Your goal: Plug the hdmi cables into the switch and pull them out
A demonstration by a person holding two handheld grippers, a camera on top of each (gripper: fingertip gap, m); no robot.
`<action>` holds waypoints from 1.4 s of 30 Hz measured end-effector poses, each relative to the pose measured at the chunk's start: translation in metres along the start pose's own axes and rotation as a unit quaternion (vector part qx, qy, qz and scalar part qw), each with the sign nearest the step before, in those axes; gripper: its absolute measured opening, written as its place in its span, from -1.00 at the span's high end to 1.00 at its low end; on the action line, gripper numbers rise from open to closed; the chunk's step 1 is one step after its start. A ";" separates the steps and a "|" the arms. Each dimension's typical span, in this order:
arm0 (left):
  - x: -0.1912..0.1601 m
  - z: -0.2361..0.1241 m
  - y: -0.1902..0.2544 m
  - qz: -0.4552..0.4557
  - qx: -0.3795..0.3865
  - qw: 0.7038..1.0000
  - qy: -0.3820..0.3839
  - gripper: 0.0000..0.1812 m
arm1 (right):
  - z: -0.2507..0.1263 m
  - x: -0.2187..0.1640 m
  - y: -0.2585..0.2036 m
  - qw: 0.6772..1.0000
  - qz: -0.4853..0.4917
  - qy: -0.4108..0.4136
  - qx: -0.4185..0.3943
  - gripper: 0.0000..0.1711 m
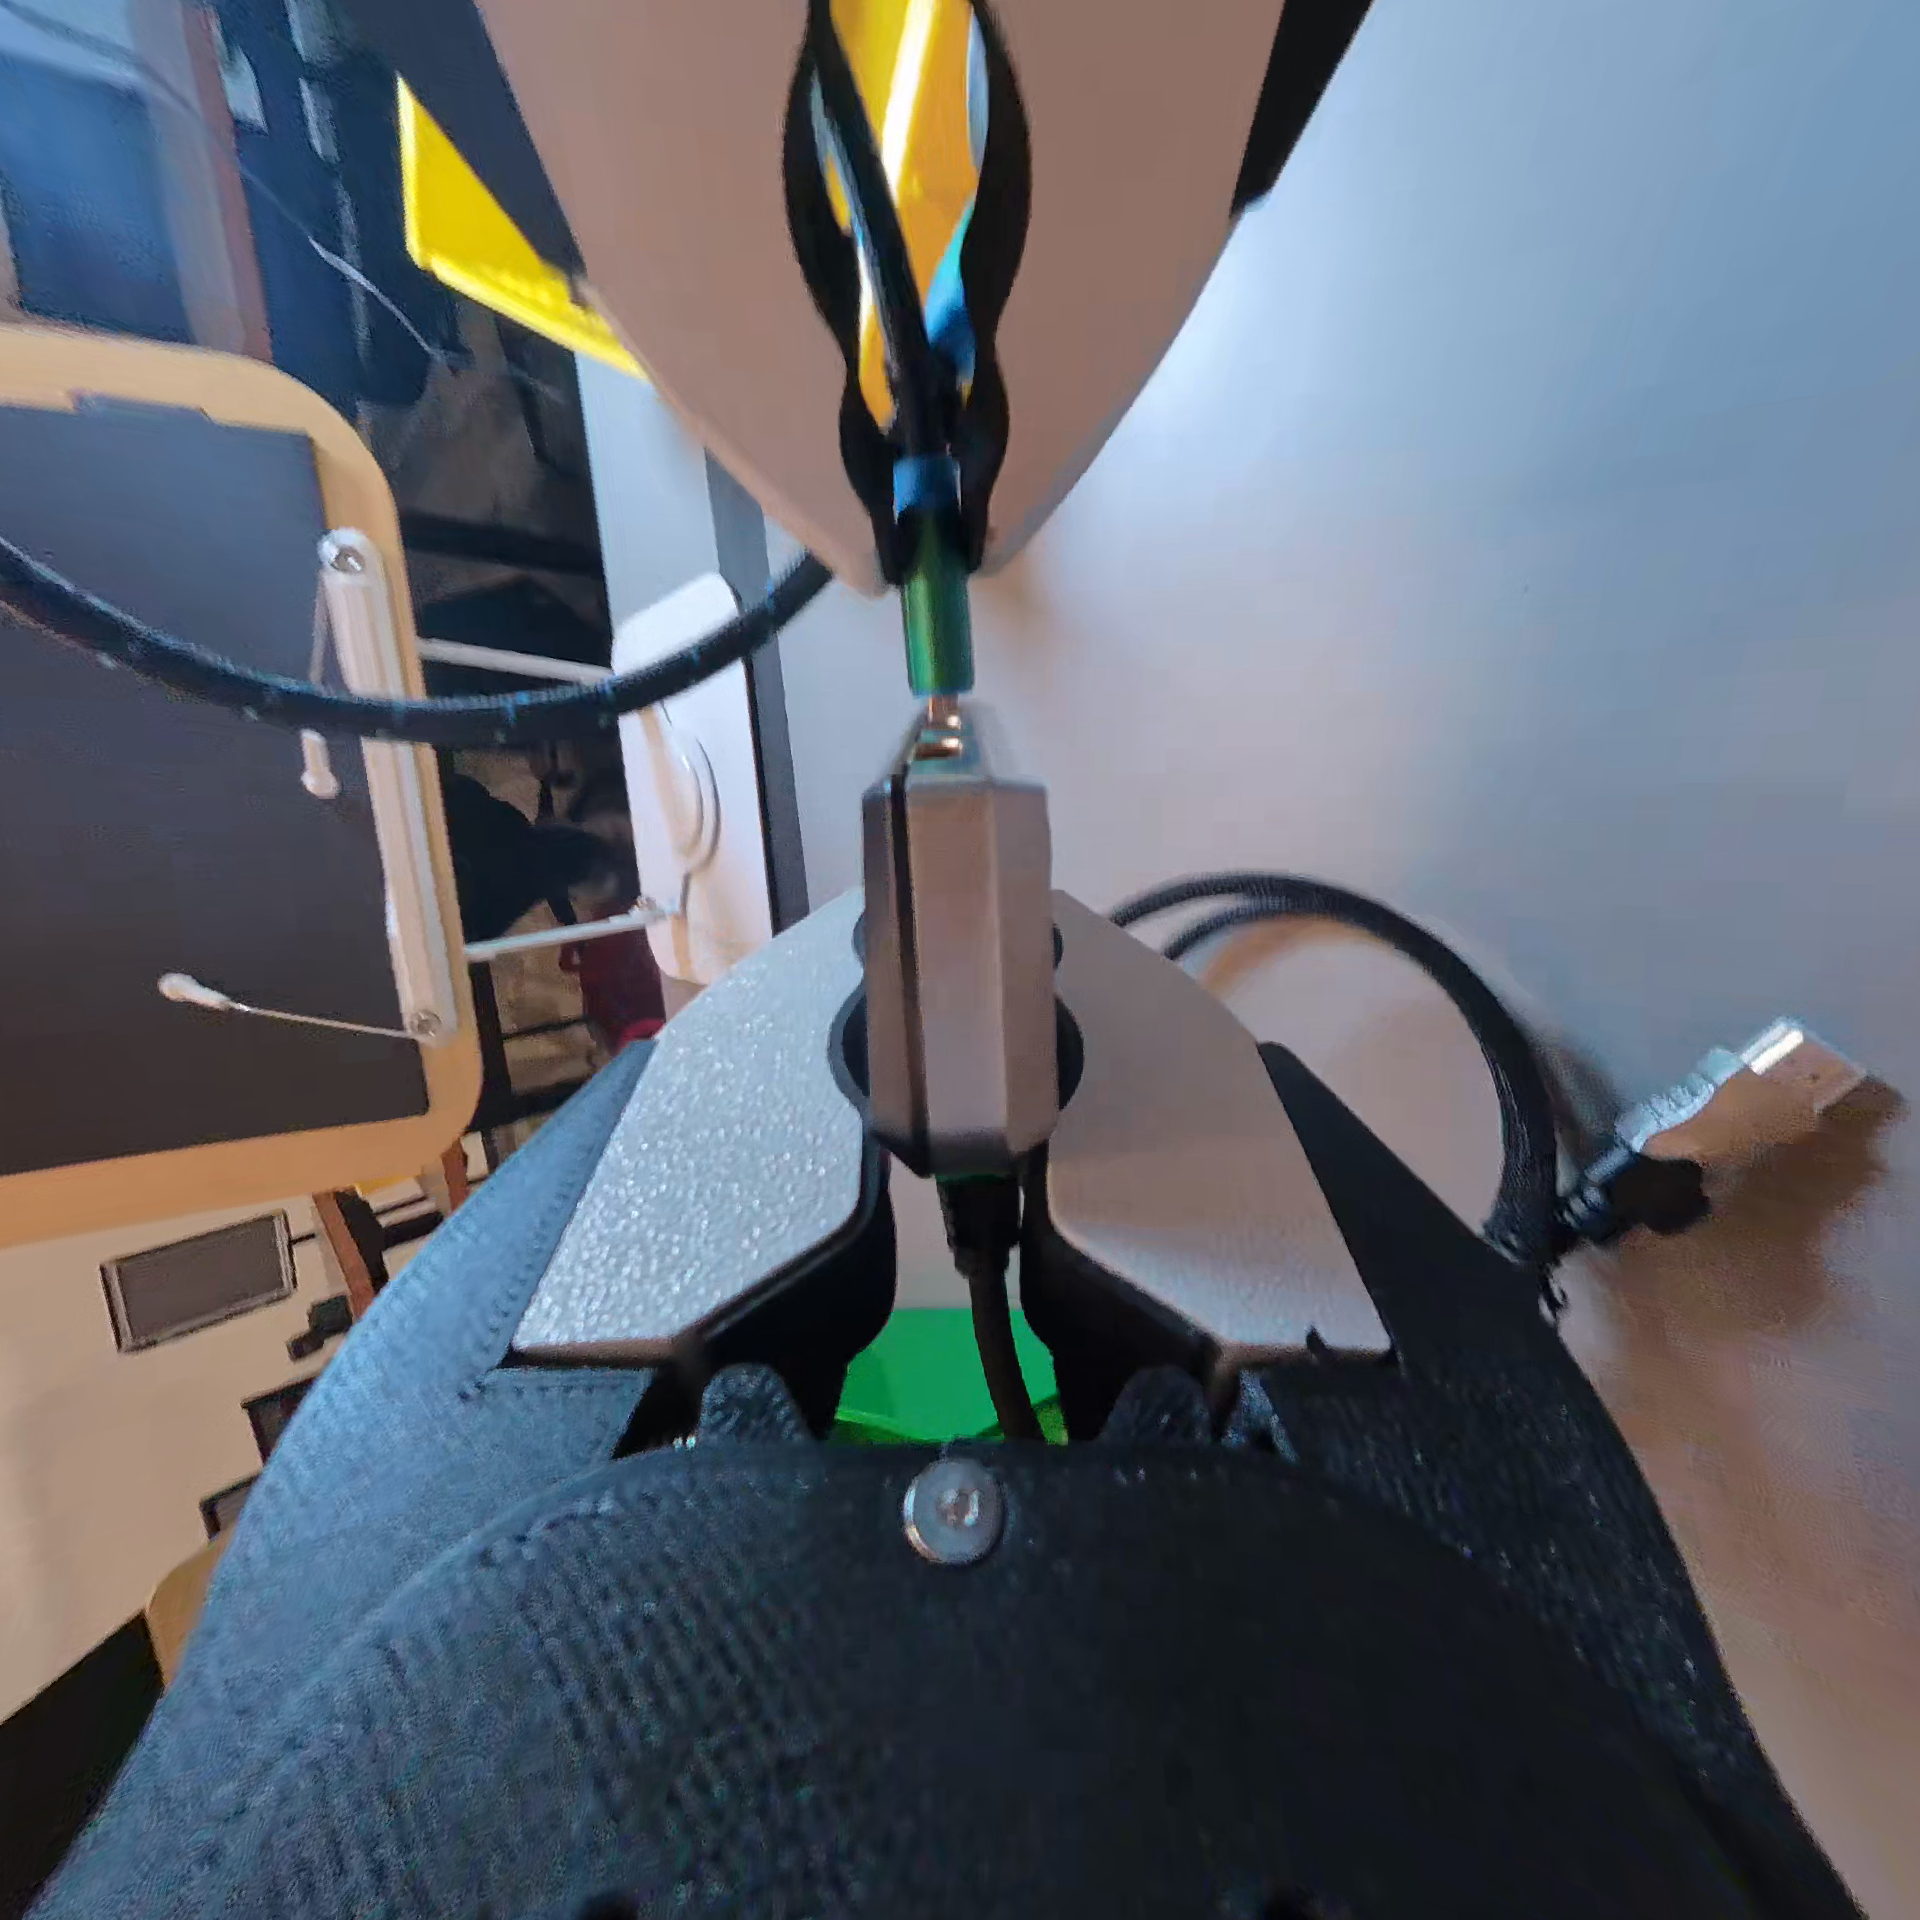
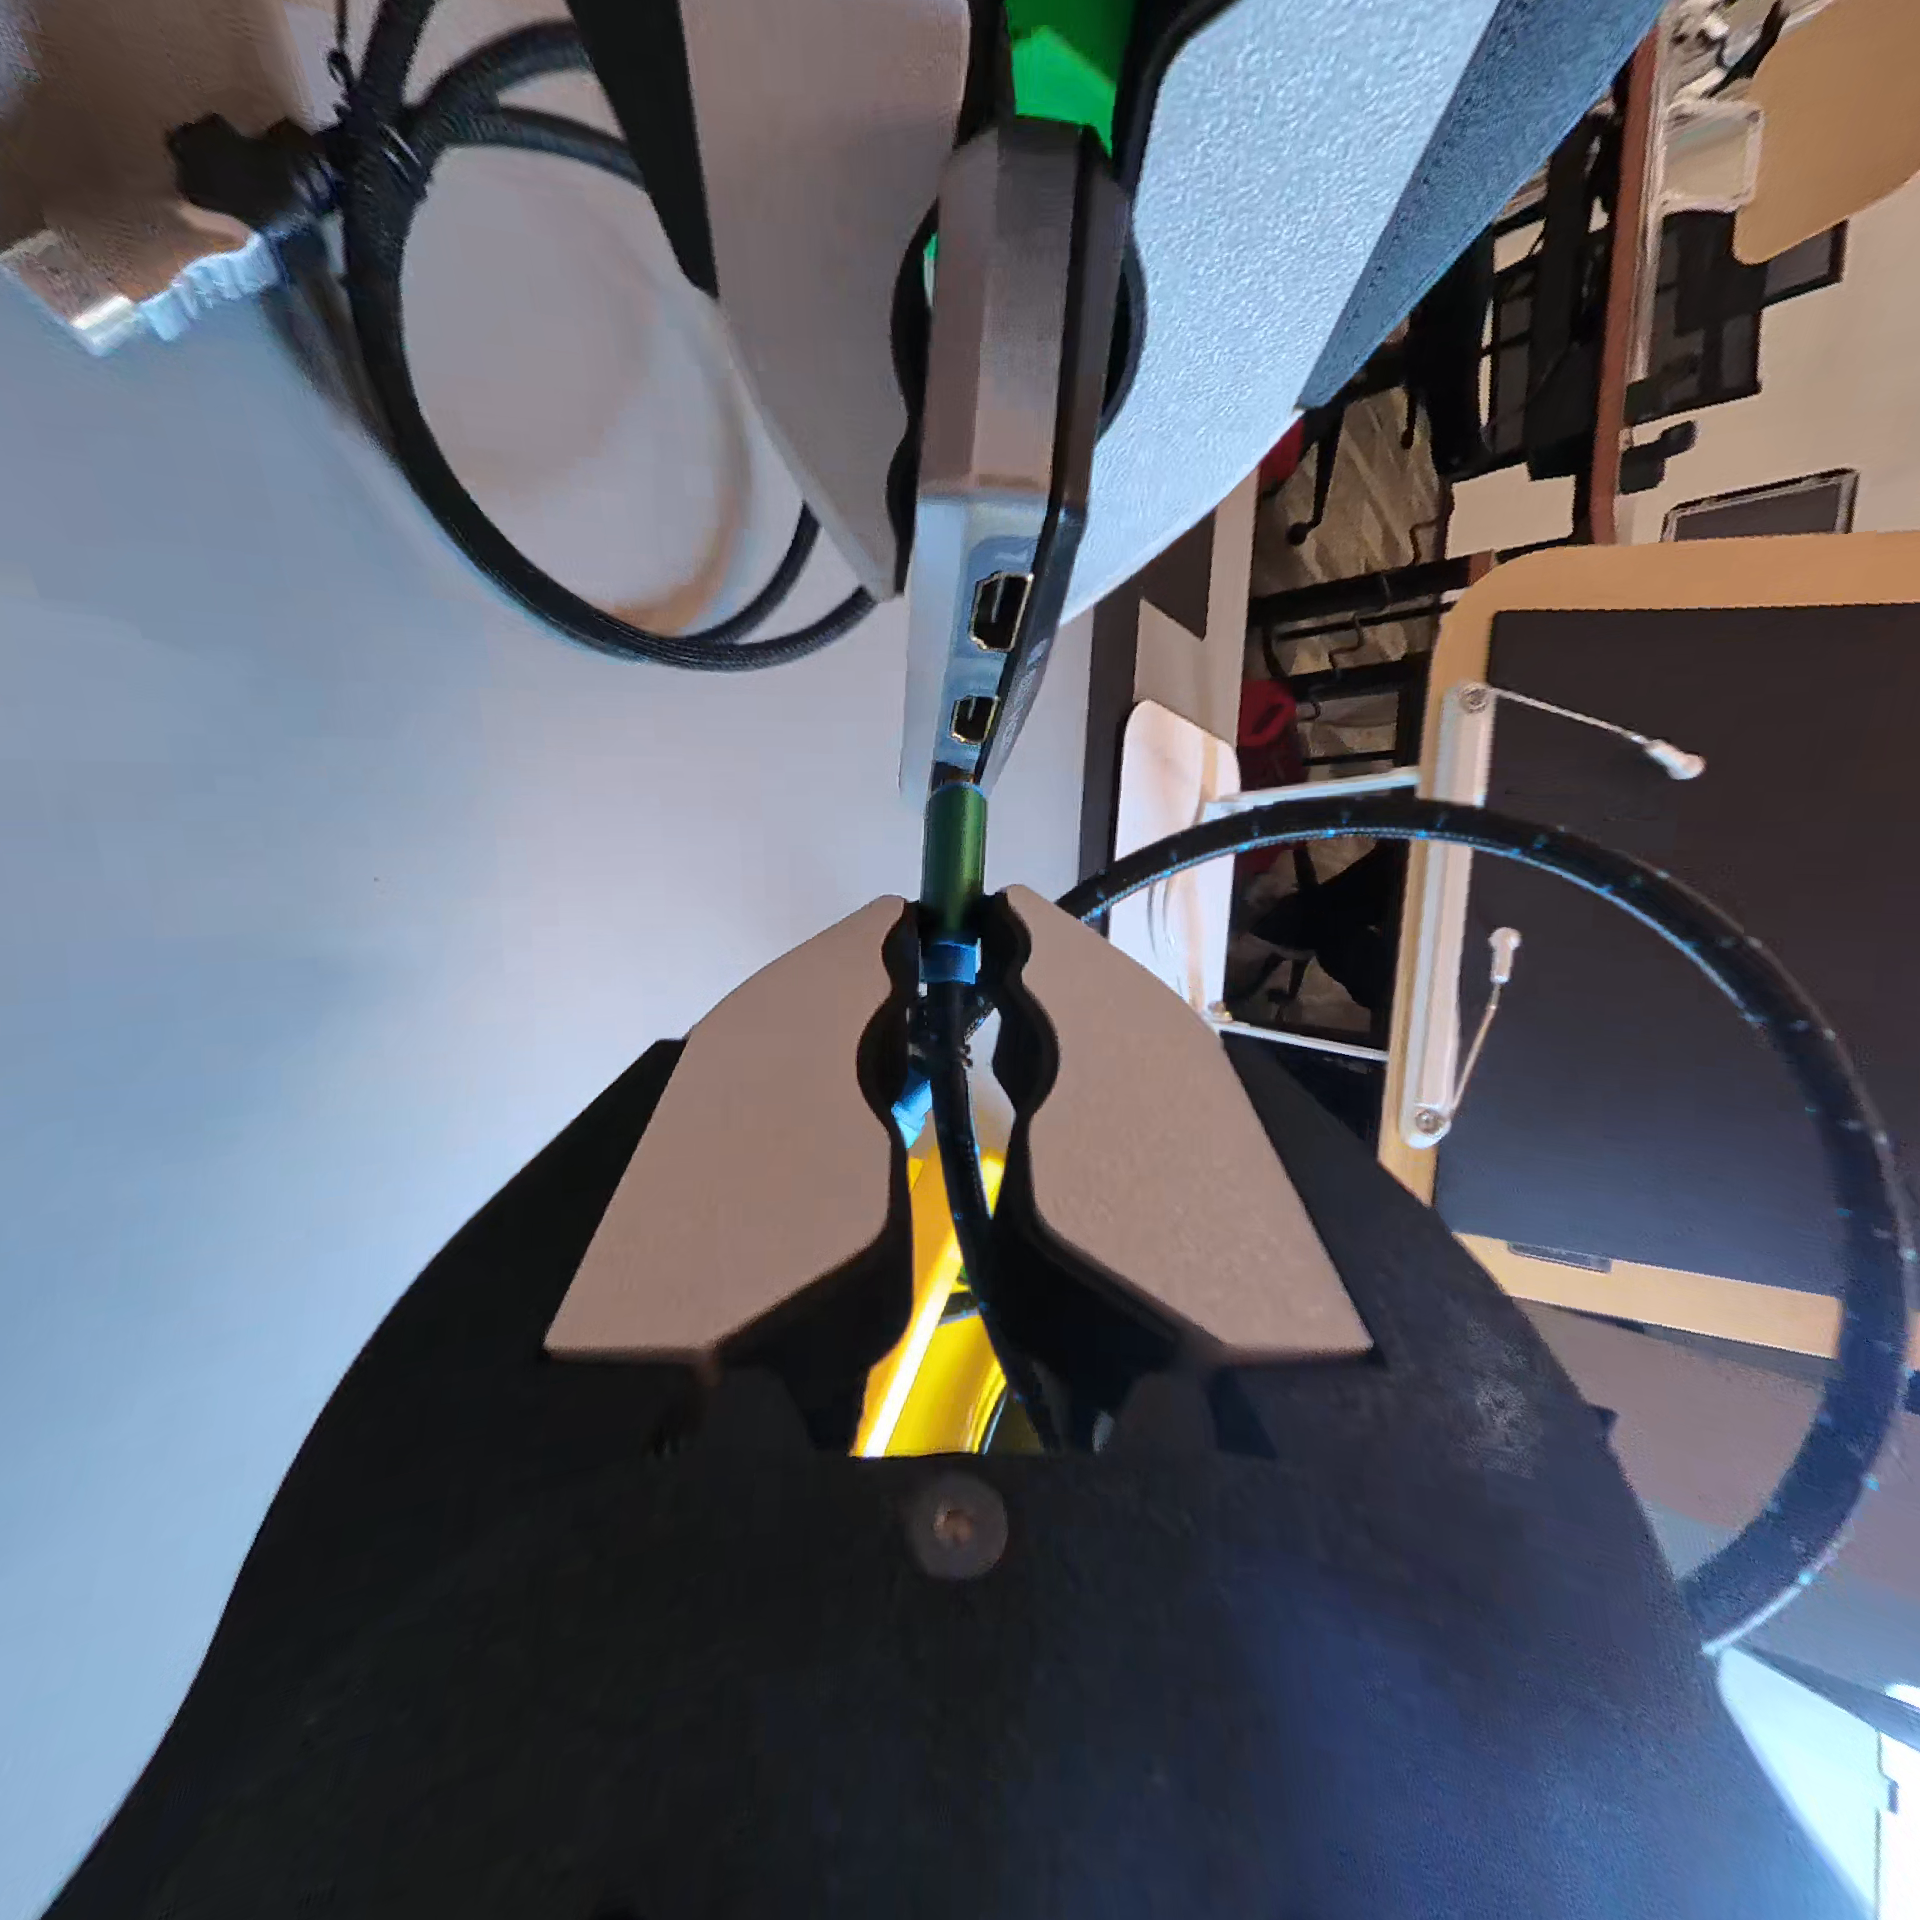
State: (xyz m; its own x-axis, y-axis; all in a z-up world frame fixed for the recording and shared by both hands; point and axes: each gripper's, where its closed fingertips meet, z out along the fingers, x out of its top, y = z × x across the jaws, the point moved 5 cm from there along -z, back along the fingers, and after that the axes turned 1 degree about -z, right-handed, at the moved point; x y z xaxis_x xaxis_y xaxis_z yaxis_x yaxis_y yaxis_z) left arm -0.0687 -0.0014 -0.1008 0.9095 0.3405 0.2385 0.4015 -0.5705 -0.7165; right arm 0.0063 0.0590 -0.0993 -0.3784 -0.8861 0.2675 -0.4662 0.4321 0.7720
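Left wrist view: left gripper [image 1: 961,1023] clenched on grey switch [image 1: 956,935], held above table [image 1: 1558,520]; green plug [image 1: 938,634] at its far end.

Right wrist view: right gripper [image 2: 954,935] clamped on green plug [image 2: 954,852], tip at switch [image 2: 997,416] port, seating unclear. Spare cable [image 2: 468,416] lying on table.

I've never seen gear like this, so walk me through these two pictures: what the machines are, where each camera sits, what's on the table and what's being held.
There is no robot here. A person holds two hand-held grippers, each with two fingers and a camera looking forward along them.

The left wrist view looks along the left gripper. Its grey fingers are shut on a small grey switch box, held in the air.

The right wrist view looks along the right gripper from the opposite side. It is shut on a green plug at the end of a black braided cable. The plug's metal tip meets the end of the box, where two more ports are empty.

On the pale table lies another coiled black cable with a silver plug.
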 end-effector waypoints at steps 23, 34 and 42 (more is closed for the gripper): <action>-0.018 0.037 -0.007 -0.066 0.035 0.995 -0.072 0.72 | -0.008 -0.064 0.016 0.993 0.015 -0.112 -0.021 0.86; -0.033 0.011 -0.027 -0.125 0.052 0.991 -0.022 0.72 | -0.055 -0.118 0.057 0.978 0.191 -0.042 -0.066 0.87; -0.013 -0.036 -0.047 -0.162 0.088 0.978 0.096 0.72 | 0.014 -0.198 0.039 0.925 0.347 -0.142 -0.059 0.86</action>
State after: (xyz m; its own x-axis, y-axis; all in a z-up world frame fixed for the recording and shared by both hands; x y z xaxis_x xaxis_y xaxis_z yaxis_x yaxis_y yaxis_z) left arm -0.0955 -0.0058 -0.0465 0.7477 0.3262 0.5785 0.6628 -0.3116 -0.6809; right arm 0.0519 0.2532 -0.1302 -0.7566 -0.3148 0.5731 0.0519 0.8448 0.5326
